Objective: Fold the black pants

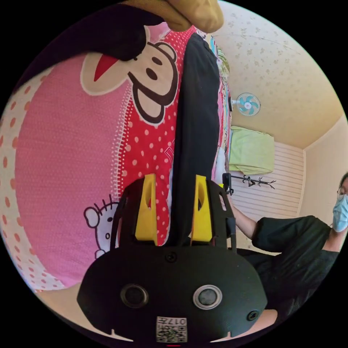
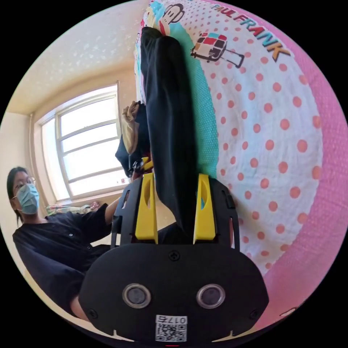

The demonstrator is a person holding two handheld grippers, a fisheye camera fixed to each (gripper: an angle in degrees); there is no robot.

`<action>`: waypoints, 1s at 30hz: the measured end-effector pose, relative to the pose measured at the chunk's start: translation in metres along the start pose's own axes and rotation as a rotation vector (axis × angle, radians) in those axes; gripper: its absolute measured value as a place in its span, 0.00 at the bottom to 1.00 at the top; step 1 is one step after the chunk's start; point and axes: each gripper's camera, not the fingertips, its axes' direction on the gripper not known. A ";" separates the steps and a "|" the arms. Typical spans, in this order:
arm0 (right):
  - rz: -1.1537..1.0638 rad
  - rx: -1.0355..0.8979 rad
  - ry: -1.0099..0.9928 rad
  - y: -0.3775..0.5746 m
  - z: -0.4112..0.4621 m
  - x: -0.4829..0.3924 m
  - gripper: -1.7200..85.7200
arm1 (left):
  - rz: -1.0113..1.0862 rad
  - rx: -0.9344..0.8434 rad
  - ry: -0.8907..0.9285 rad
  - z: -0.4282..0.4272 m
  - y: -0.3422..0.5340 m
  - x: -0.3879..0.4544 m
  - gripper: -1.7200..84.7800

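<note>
Smooth black pants (image 1: pixel 197 119) drape between left claw (image 1: pixel 175 210) yellow jaws.

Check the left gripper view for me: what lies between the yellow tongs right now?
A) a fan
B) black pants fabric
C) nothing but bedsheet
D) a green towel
B: a band of black pants runs down between the left gripper's yellow tongs, with the pink cartoon bedsheet beside it.

We are in a bedroom of a home: a bed with a pink cartoon-print bedspread (image 1: pixel 69 156), patterned wallpaper (image 1: pixel 275 69), a wall fan (image 1: pixel 247 104), a coat rack (image 1: pixel 257 180) against the far wall, and a large bright window (image 2: pixel 88 145).
</note>
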 end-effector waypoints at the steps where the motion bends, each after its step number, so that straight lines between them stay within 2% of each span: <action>1: -0.019 -0.069 -0.008 0.003 0.010 0.001 0.19 | -0.004 -0.007 0.040 0.002 0.004 -0.004 0.20; 3: -0.043 -0.138 0.016 0.007 0.022 -0.002 0.19 | 0.008 -0.109 0.167 0.021 0.021 -0.013 0.21; 5: -0.042 -0.125 -0.003 0.006 0.024 -0.004 0.19 | 0.043 -0.179 0.121 0.037 0.034 -0.009 0.20; 9: -0.056 -0.115 -0.029 -0.006 0.043 -0.007 0.17 | 0.039 -0.185 0.075 0.056 0.036 -0.015 0.19; 11: -0.057 -0.134 -0.044 -0.012 0.056 -0.007 0.16 | 0.047 -0.200 0.053 0.066 0.034 -0.023 0.15; 13: -0.038 -0.156 -0.082 -0.014 0.074 -0.005 0.13 | 0.022 -0.211 0.137 0.079 0.033 -0.036 0.13; 15: -0.036 -0.153 -0.105 -0.007 0.083 -0.008 0.09 | -0.011 -0.251 0.308 0.105 0.035 -0.044 0.13; 16: -0.042 -0.129 -0.102 0.000 0.084 -0.012 0.07 | -0.009 -0.267 0.306 0.111 0.036 -0.043 0.13; 19: -0.064 -0.048 -0.106 0.029 0.079 -0.031 0.04 | 0.041 -0.268 0.156 0.114 0.049 -0.021 0.09; 25: -0.294 -0.035 -0.181 0.095 0.073 -0.131 0.02 | 0.237 -0.162 0.268 0.079 0.117 0.060 0.06; 30: -0.549 -0.006 -0.203 0.154 0.043 -0.256 0.01 | 0.521 -0.042 0.351 0.036 0.177 0.188 0.06</action>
